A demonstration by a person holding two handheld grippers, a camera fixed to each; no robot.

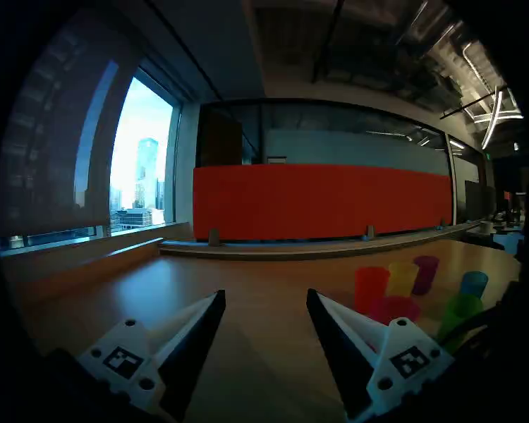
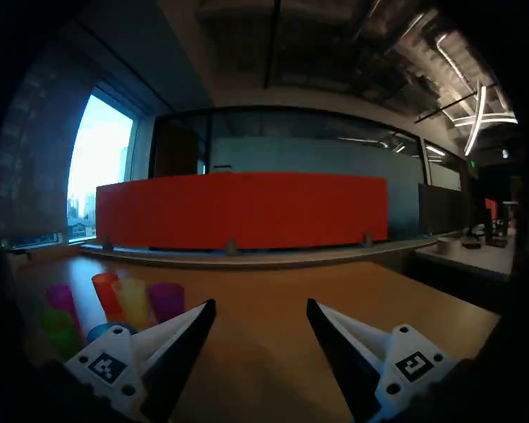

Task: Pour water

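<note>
Several coloured plastic cups stand in a cluster on the wooden table (image 1: 264, 296). In the left gripper view the cluster is at the right: an orange cup (image 1: 371, 287), a yellow cup (image 1: 403, 278), a purple cup (image 1: 426, 273), a pink cup (image 1: 394, 310), a green cup (image 1: 460, 315) and a blue cup (image 1: 473, 283). My left gripper (image 1: 266, 304) is open and empty, to the left of them. In the right gripper view the orange cup (image 2: 107, 291), yellow cup (image 2: 133, 299), purple cup (image 2: 167, 299) and others stand at the left. My right gripper (image 2: 261, 311) is open and empty, to their right.
A red partition (image 1: 321, 201) runs along the table's far edge. A bright window (image 1: 141, 169) with a sill is at the left. A second desk (image 2: 469, 255) with small objects lies to the right in the right gripper view.
</note>
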